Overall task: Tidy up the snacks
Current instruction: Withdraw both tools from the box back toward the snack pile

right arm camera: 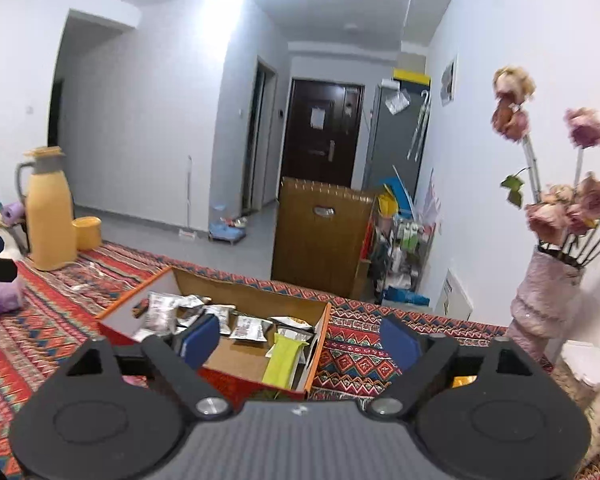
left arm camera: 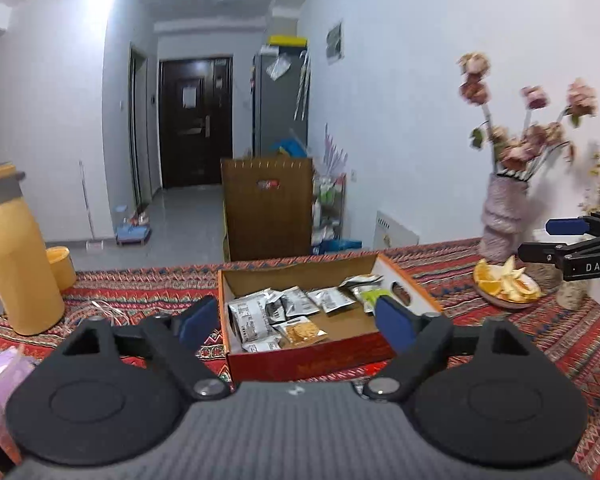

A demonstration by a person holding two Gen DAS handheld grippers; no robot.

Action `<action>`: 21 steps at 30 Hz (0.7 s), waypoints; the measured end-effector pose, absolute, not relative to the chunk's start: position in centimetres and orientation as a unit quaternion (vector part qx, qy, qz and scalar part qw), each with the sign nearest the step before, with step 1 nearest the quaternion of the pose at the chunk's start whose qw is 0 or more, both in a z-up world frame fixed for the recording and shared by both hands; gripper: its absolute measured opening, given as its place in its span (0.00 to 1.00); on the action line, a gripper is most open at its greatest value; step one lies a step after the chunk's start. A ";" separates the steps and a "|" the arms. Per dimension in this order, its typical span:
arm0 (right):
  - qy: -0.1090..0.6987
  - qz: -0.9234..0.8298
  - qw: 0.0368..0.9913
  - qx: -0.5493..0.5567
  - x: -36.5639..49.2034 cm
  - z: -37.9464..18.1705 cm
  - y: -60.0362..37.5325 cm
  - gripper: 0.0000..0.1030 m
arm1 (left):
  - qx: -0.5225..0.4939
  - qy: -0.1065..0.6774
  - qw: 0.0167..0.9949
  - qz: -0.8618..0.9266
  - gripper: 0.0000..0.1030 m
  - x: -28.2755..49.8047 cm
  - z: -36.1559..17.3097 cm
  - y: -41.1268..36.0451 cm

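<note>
Both the left tongs (left arm camera: 296, 322) and right tongs (right arm camera: 300, 342) hang wide apart and hold nothing above the cardboard box (left arm camera: 300, 360) of crinkly snack packets (left arm camera: 256, 316) on the patterned desk (left arm camera: 500, 336).

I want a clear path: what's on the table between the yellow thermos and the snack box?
Only a white cable on patterned tablecloth, in the left wrist view.

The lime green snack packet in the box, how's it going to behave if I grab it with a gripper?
The lime green packet looks like thin, flat wrapper, so probably light and somewhat floppy. It leans against the cardboard box wall, so a nudge may slide or topple it. Its smooth film could slip between the pads.
</note>
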State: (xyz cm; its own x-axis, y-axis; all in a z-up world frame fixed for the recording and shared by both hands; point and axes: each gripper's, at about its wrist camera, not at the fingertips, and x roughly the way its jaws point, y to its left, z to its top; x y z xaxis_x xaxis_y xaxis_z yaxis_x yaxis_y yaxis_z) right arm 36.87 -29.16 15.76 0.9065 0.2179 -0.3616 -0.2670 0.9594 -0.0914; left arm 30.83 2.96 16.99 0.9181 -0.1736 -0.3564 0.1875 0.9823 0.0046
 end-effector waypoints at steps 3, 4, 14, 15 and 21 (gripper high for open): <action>0.166 0.133 0.975 -0.058 32.8 15.6 -30.3 0.91 | 0.014 0.160 0.982 -0.097 0.94 26.4 16.6 2.9; 0.163 0.136 0.976 -0.054 31.5 15.4 -30.7 0.92 | 0.010 0.158 0.982 -0.101 0.96 25.1 16.3 3.0; 0.177 0.181 0.967 -0.037 20.7 7.1 -30.6 1.00 | -0.014 0.165 0.981 -0.097 1.00 14.3 8.6 4.1; 0.184 0.181 0.965 -0.037 20.1 5.9 -30.2 1.00 | -0.017 0.174 0.980 -0.097 1.00 13.7 7.8 4.5; 0.242 0.150 0.959 0.011 18.5 0.1 -29.2 1.00 | -0.033 0.230 0.970 -0.066 1.00 12.4 4.1 6.5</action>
